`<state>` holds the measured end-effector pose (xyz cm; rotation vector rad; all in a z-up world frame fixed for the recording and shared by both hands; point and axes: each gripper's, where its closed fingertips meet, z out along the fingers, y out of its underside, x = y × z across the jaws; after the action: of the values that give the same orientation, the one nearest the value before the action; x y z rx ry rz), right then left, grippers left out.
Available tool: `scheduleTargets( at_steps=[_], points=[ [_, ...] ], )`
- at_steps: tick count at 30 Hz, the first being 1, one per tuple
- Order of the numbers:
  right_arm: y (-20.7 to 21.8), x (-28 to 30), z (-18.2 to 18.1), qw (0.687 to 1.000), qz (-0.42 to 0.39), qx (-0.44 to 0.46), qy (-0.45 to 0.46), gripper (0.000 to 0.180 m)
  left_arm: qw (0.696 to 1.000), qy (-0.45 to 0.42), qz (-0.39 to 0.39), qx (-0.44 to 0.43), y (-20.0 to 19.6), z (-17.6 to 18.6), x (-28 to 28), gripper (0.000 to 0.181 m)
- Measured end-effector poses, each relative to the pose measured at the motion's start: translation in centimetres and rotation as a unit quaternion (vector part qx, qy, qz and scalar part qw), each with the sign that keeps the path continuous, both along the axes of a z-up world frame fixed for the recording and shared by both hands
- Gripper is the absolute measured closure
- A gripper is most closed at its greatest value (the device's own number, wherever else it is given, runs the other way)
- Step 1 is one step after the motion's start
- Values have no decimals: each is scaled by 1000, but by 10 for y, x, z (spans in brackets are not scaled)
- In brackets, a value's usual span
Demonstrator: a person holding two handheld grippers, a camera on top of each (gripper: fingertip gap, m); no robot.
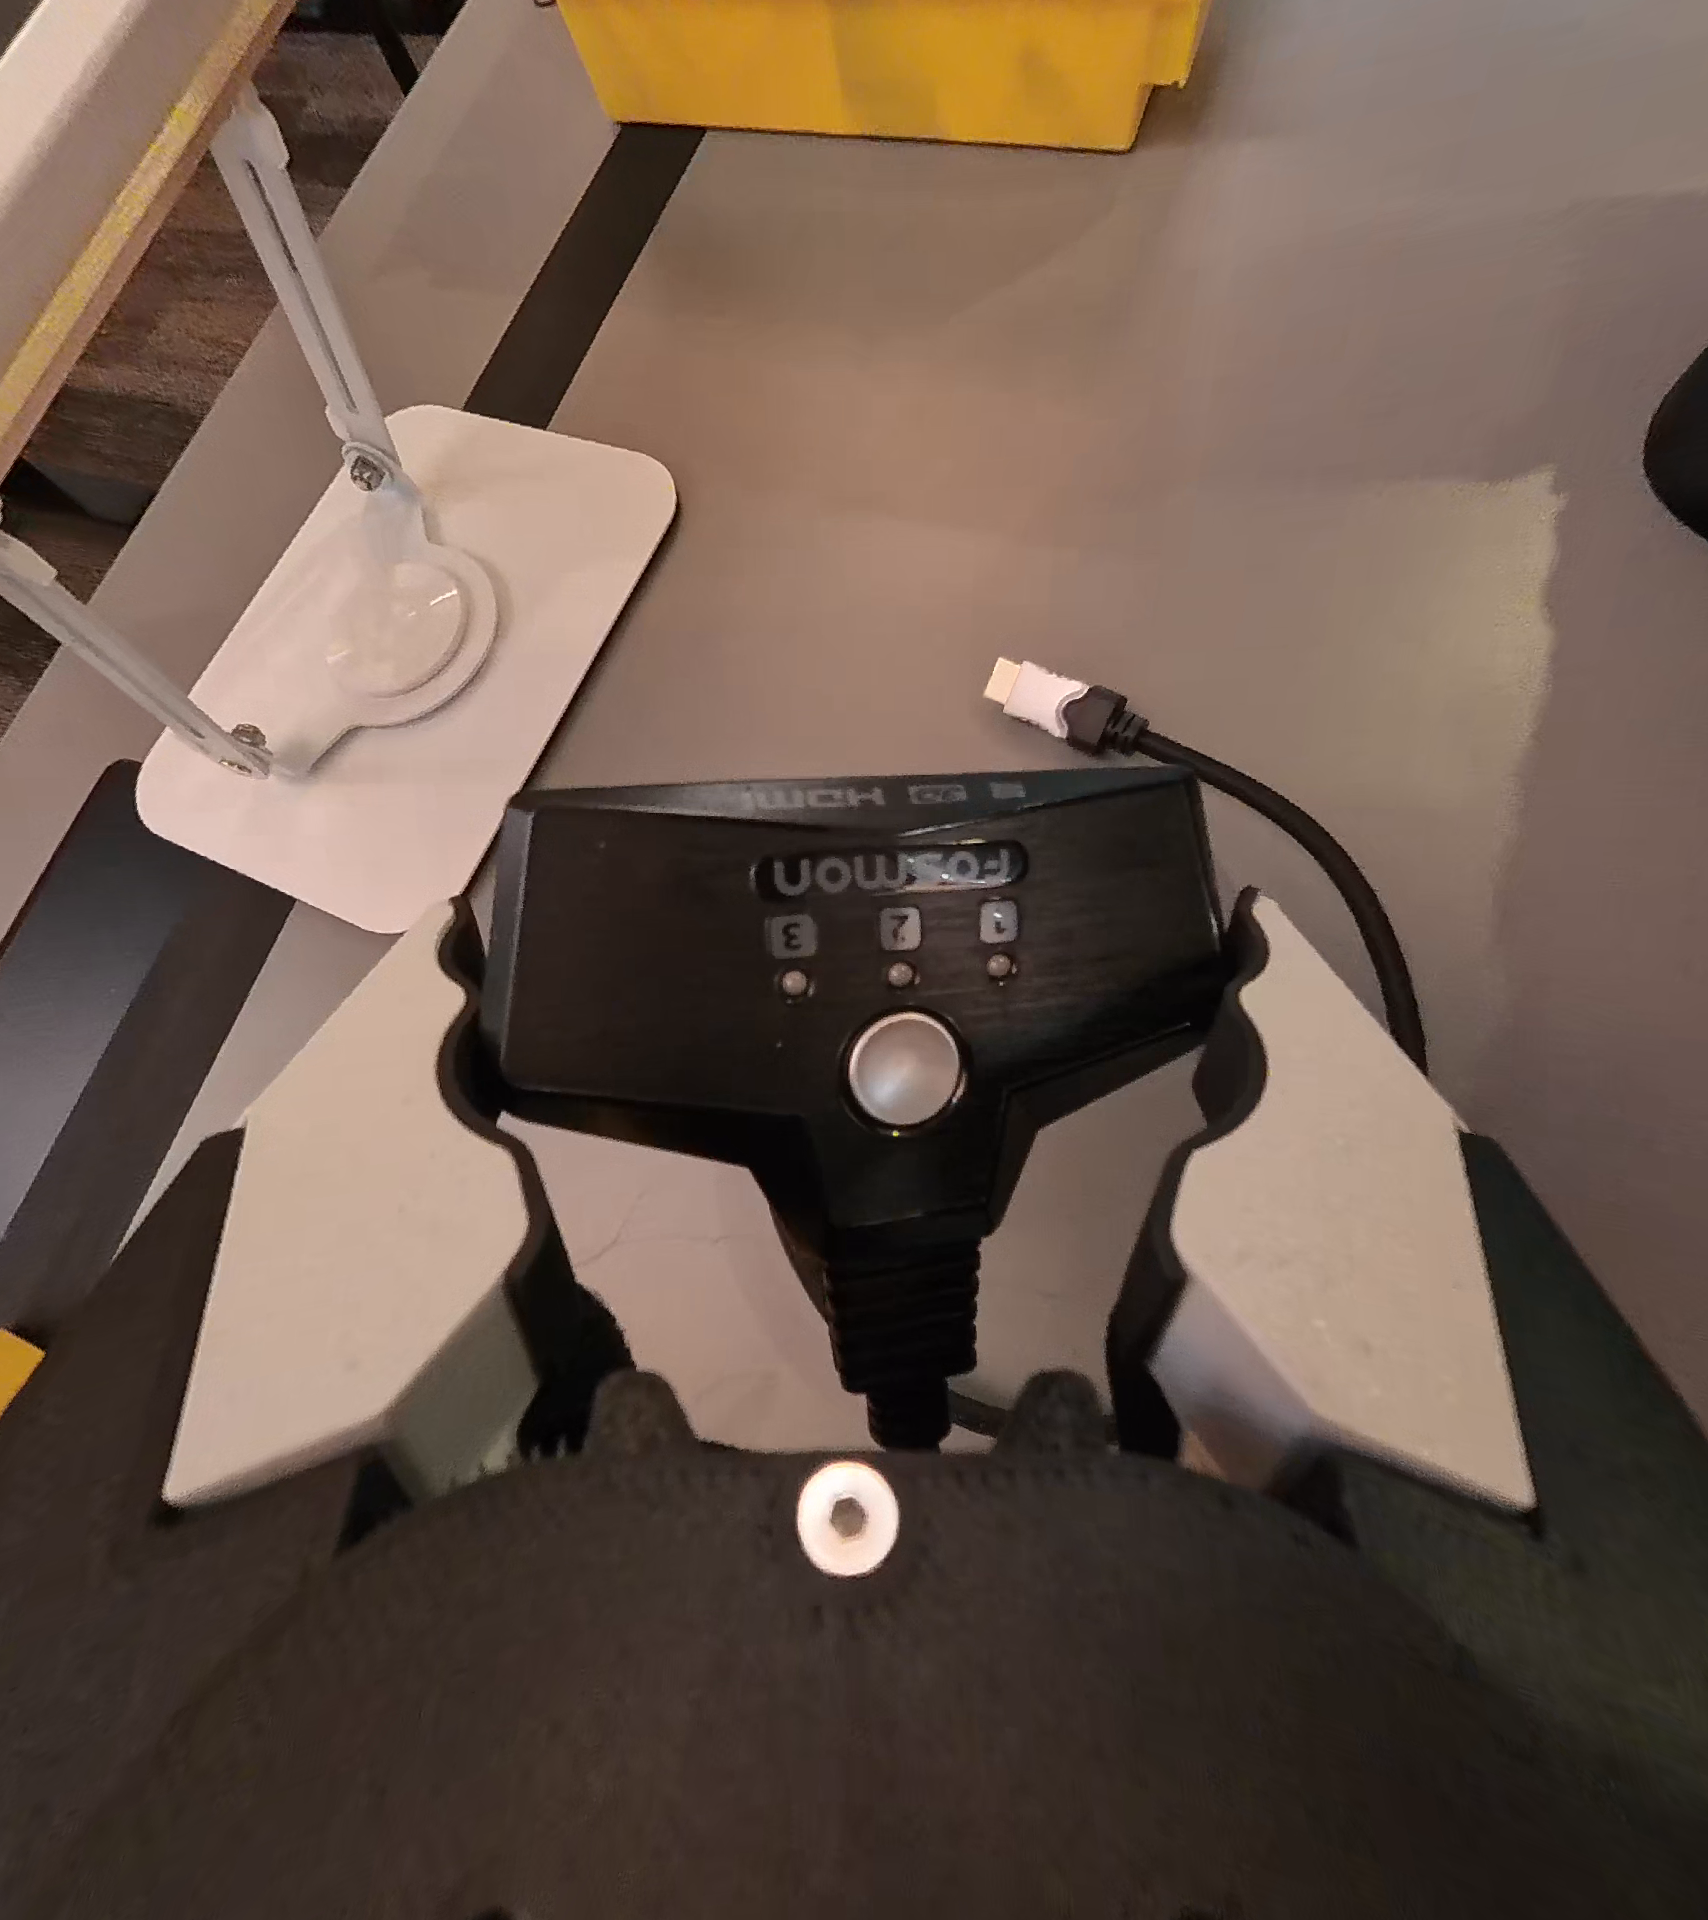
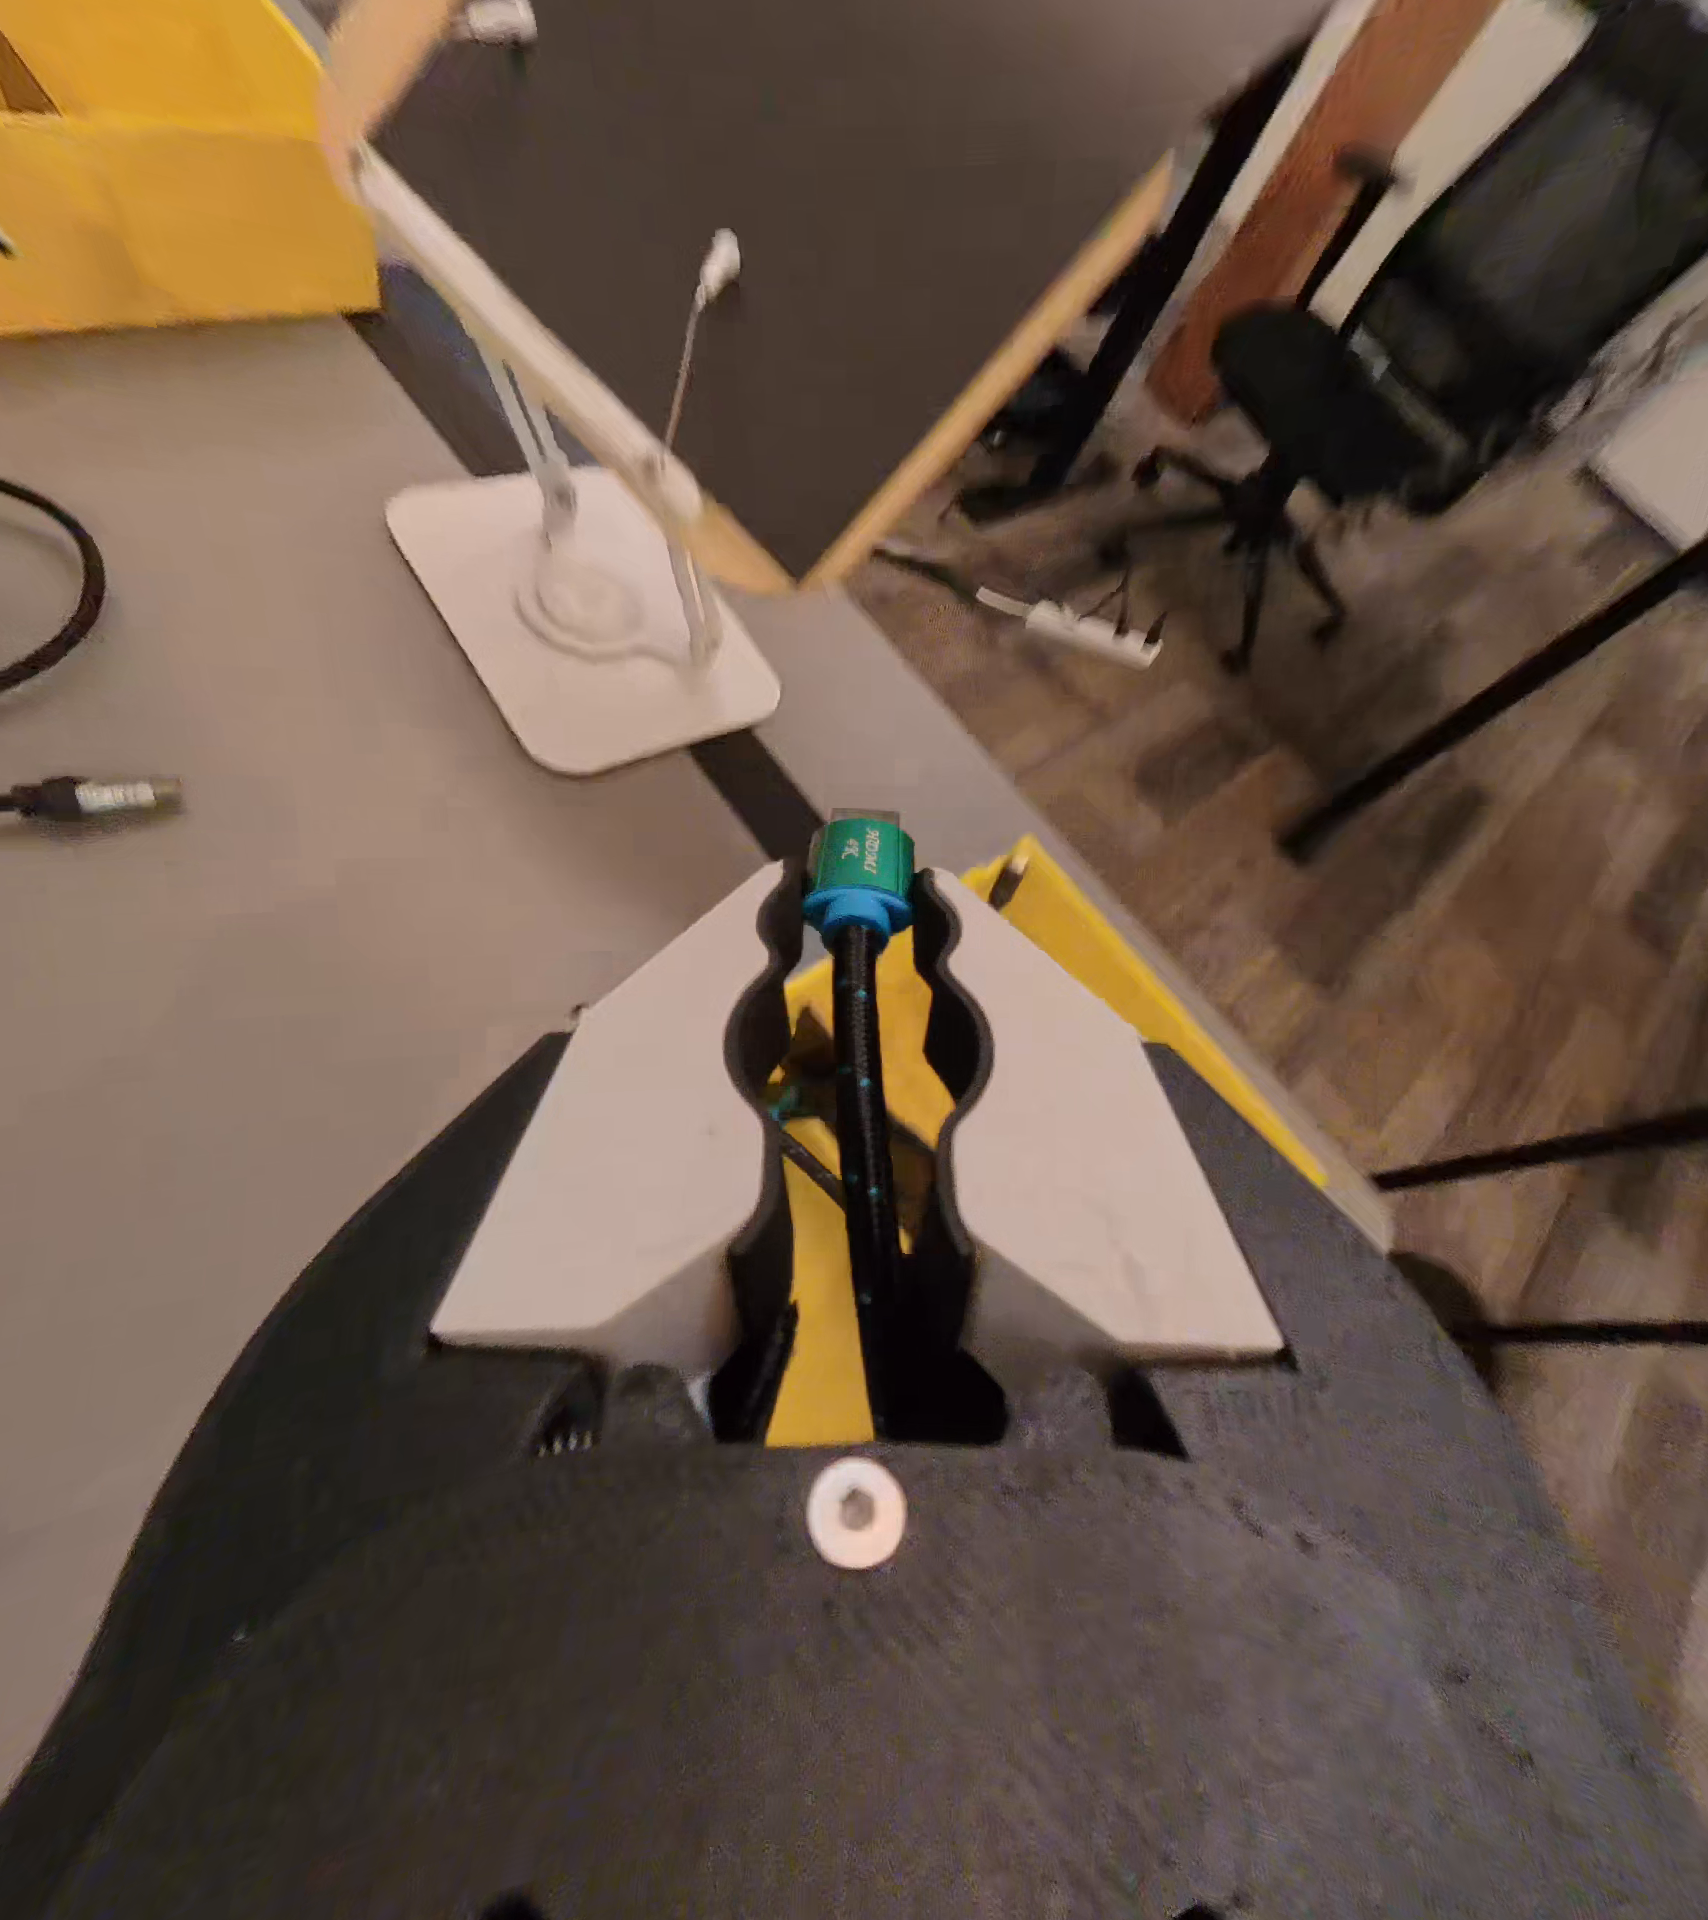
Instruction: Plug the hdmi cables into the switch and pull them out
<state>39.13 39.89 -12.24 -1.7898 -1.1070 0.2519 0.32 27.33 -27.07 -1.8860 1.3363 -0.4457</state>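
Black brushed-metal HDMI switch (image 1: 855,971) sits on the grey surface (image 1: 1089,416), clamped by the left hand-held gripper (image 1: 855,935), ports facing away; right hand-held gripper (image 2: 855,883) pinches the green-tipped braided cable plug (image 2: 855,854), pointing forward.

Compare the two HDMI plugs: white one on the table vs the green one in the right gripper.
The white plug lies loose on the grey table behind the switch; the green plug is clamped in the right gripper. The white plug has a plain black cable, the green plug a black braided one flecked with blue. Shared: neither is plugged in.
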Motion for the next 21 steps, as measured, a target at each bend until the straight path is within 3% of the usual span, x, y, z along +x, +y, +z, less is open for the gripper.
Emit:
scheduleTargets(
  at_steps=[11, 16, 21],
  points=[
    [24, 37, -141, 966, -43, -246, 62, 160, 1000, 15, -3, -10, -1, -4, 0, 46],
    [40, 47, -164, 973, -57, -221, -16, 160, 1000, 18, -7, -17, 0, -10, 2, 46],
    [52, 42, -153, 981, -52, -175, -68, 148, 999, 22, -11, -22, 0, -14, 4, 46]
  ],
)
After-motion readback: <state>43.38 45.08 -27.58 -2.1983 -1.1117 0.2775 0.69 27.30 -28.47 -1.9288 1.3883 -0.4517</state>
